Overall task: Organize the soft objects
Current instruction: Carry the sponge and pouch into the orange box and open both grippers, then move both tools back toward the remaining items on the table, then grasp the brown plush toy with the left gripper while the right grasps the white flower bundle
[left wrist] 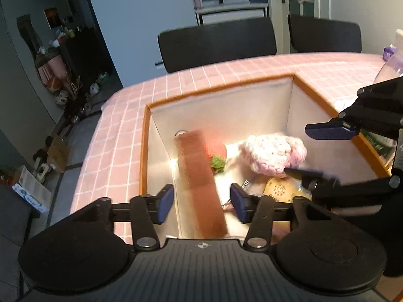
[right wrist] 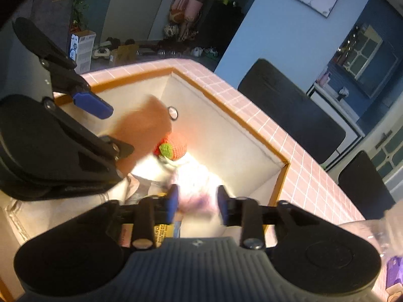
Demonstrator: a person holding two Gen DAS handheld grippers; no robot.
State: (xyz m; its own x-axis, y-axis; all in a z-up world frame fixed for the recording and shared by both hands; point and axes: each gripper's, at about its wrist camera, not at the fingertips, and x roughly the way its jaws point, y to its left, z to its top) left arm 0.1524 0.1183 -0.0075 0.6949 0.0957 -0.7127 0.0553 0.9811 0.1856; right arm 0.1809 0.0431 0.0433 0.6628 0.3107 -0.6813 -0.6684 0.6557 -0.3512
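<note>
While both grippers hang over the orange-rimmed white fabric bin [left wrist: 289,105], left gripper [left wrist: 202,202] gapes around a brown felt-like strip [left wrist: 199,181], untouched. Right gripper [right wrist: 197,205] is open over the pink-white crocheted bundle [left wrist: 274,154] mid-bin. Light, squashy; pinch its bulk.
</note>
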